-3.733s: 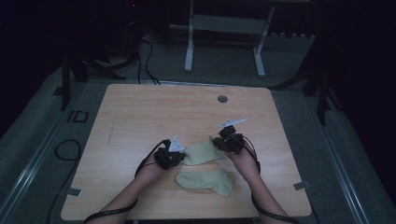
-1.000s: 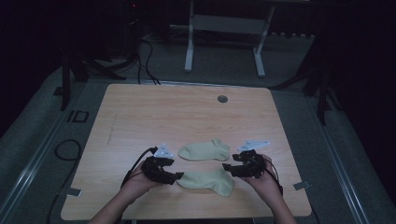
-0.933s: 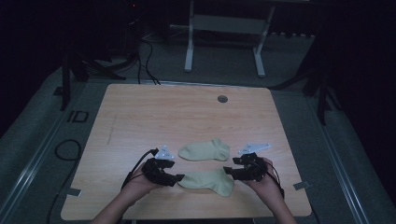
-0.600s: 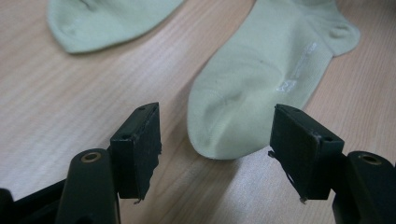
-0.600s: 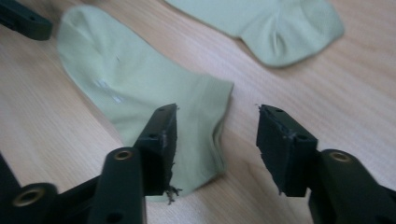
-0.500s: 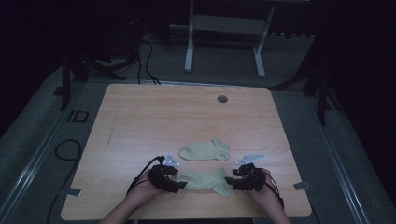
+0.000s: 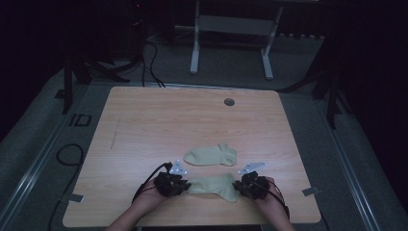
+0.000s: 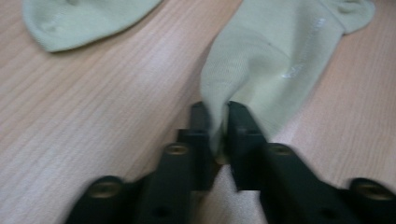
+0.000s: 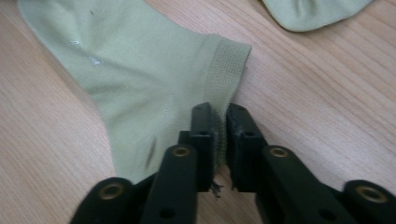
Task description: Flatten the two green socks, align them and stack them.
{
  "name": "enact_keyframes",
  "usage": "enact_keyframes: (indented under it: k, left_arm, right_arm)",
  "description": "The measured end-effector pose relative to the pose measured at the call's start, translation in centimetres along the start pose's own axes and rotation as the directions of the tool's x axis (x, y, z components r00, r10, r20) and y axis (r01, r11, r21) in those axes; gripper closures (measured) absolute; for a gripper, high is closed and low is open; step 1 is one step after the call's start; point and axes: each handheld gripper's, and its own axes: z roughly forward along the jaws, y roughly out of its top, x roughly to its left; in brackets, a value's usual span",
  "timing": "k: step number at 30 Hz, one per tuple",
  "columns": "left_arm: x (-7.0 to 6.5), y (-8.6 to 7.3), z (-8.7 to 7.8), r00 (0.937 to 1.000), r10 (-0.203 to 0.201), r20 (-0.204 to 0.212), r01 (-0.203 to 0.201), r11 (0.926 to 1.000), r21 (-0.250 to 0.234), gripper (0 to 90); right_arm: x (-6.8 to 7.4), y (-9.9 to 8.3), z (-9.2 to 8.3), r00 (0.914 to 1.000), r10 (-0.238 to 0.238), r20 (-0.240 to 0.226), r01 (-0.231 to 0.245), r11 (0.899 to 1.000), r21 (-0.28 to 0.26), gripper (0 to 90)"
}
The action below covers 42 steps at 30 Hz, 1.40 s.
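Note:
Two pale green socks lie on the wooden table (image 7: 159,120). The near sock (image 7: 214,185) lies flat by the front edge, with a gripper at each end. My left gripper (image 7: 185,185) has just been closing; in the left gripper view it (image 8: 217,109) is shut on a pinched fold of that sock's (image 8: 275,51) toe end. My right gripper (image 7: 239,187) has also just been closing, and in its own view it (image 9: 219,112) is shut on the ribbed cuff edge of the sock (image 9: 149,70). The far sock (image 7: 210,155) lies free just behind.
The far sock shows at the top of both gripper views (image 8: 84,18) (image 9: 313,9). A round cable hole (image 7: 229,102) sits near the table's far edge. Beyond the table, a white metal stand (image 7: 231,24) and cables (image 7: 149,57) are on the dark floor.
Both hands have come down toward the front edge to the near sock's two ends. Both pairs of jaws have closed onto the sock. The far sock has not moved.

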Motion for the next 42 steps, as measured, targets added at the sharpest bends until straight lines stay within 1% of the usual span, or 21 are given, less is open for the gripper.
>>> enact_keyframes:
  k: [1, 4, 9, 11, 12, 13, 15, 16, 17, 19, 23, 25, 28, 30, 33, 38, 42]
  left_arm:
    - [-0.1, 0.0, -0.1, 0.9999, 0.009, -0.007, -0.009, 1.0, 0.0, 85.8]
    - [-0.2, 0.1, -0.3, 0.9999, 0.011, -0.005, -0.012, 0.9999, -0.007, 86.9]
    - [-0.3, 0.2, -0.9, 1.0, 0.007, 0.004, -0.007, 0.9997, -0.023, 87.3]
    - [-0.3, 0.4, -1.5, 0.9999, 0.003, 0.017, -0.002, 0.9993, -0.038, 87.3]
    - [-0.3, 0.4, -1.5, 0.9999, 0.003, 0.017, -0.002, 0.9993, -0.038, 87.4]
    - [-0.4, 0.6, -1.9, 0.9999, 0.005, 0.014, -0.005, 0.9989, -0.047, 87.3]
    - [-0.4, 0.7, -2.1, 0.9999, 0.005, 0.013, -0.004, 0.9986, -0.054, 87.4]
    - [-0.5, 0.9, -2.6, 0.9999, 0.011, 0.011, -0.01, 0.998, -0.062, 87.4]
    - [-0.5, 0.9, -2.6, 0.9999, 0.011, 0.011, -0.01, 0.998, -0.062, 87.4]
    - [-0.6, 1.3, -3.2, 0.9999, 0.016, 0.006, -0.016, 0.9973, -0.071, 87.4]
    - [-0.4, 1.8, -3.8, 0.9999, 0.016, -0.002, -0.016, 0.9971, -0.074, 87.4]
    - [-0.2, 2.1, -4.1, 0.9996, 0.024, -0.012, -0.025, 0.997, -0.073, 87.4]
    - [0.0, 2.4, -4.4, 0.9997, 0.02, -0.014, -0.021, 0.9969, -0.075, 87.4]
    - [0.2, 3.0, -4.7, 0.9994, 0.023, -0.027, -0.025, 0.9967, -0.077, 87.4]
    - [0.6, 3.7, -5.0, 0.9992, 0.019, -0.034, -0.022, 0.9963, -0.083, 87.4]
    - [1.3, 4.8, -5.2, 0.9983, 0.012, -0.056, -0.017, 0.996, -0.088, 87.4]
    - [1.8, 5.6, -5.4, 0.9969, 0.022, -0.076, -0.028, 0.9957, -0.089, 87.3]
  right_arm:
    - [0.1, 0.1, 0.0, 1.0, -0.003, 0.002, 0.003, 1.0, 0.004, 84.7]
    - [0.3, 0.3, -0.4, 0.9998, -0.016, 0.009, 0.016, 1.0, 0.001, 85.5]
    - [0.6, 0.6, -1.6, 0.9997, -0.022, 0.013, 0.023, 0.999, -0.025, 85.7]
    - [0.7, 0.8, -2.1, 0.9998, -0.02, 0.01, 0.02, 0.999, -0.036, 85.7]
    - [0.7, 0.8, -2.1, 0.9998, -0.02, 0.01, 0.02, 0.999, -0.036, 85.7]
    - [0.8, 1.0, -2.7, 0.9996, -0.028, 0.011, 0.028, 0.998, -0.047, 85.7]
    - [0.9, 1.2, -3.2, 0.9995, -0.03, 0.011, 0.031, 0.998, -0.061, 85.7]
    - [1.0, 1.4, -3.5, 0.9993, -0.035, 0.012, 0.036, 0.997, -0.066, 85.8]
    - [1.0, 1.4, -3.5, 0.9993, -0.035, 0.012, 0.036, 0.997, -0.066, 85.8]
    - [1.1, 1.8, -4.2, 0.9988, -0.047, 0.015, 0.048, 0.995, -0.082, 85.8]
    - [1.0, 2.4, -5.0, 0.9985, -0.049, 0.025, 0.051, 0.993, -0.104, 85.8]
    - [1.0, 2.7, -5.2, 0.998, -0.057, 0.028, 0.06, 0.992, -0.11, 85.8]
    - [0.9, 3.2, -5.5, 0.9977, -0.058, 0.035, 0.062, 0.991, -0.122, 85.8]
    - [0.8, 3.5, -5.6, 0.9976, -0.058, 0.039, 0.062, 0.99, -0.128, 85.8]
    - [0.5, 4.3, -5.9, 0.9972, -0.057, 0.048, 0.063, 0.988, -0.143, 85.8]
    - [-0.4, 5.6, -6.3, 0.9968, -0.054, 0.058, 0.063, 0.985, -0.159, 85.8]
    - [-1.0, 6.4, -6.4, 0.9978, -0.041, 0.051, 0.049, 0.984, -0.172, 85.8]
